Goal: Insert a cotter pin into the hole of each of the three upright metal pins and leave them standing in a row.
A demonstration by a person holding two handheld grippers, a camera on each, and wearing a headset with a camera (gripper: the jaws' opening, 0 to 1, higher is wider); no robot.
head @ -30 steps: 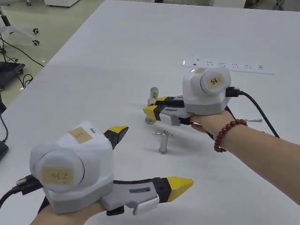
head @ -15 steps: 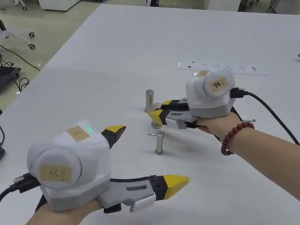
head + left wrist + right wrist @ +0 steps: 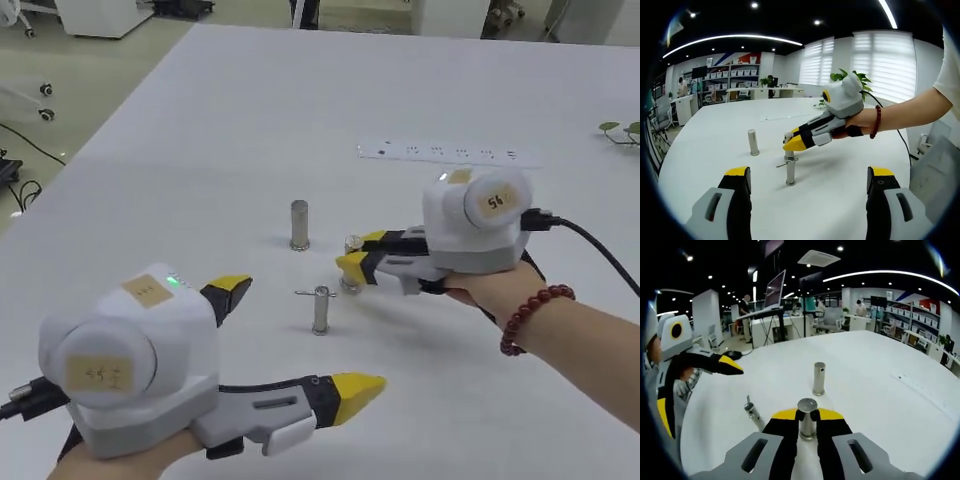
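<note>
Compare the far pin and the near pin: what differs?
The near pin has a cotter pin through its hole; the far pin has an empty hole. The near pin stands closer to the left gripper; the far pin is farther off. Both are upright metal pins standing free, unlike the third pin in the right gripper.

Silver metal pin (image 3: 299, 224), white table (image 3: 200, 120), yellow-tipped grey right tool (image 3: 355, 255).

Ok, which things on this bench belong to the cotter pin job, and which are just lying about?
Job in hand: bare metal pin; fitted metal pin with a cotter pin through it; third metal pin, clamped in the right gripper.
Lying about: power strip; plant leaves at the far edge.
</note>
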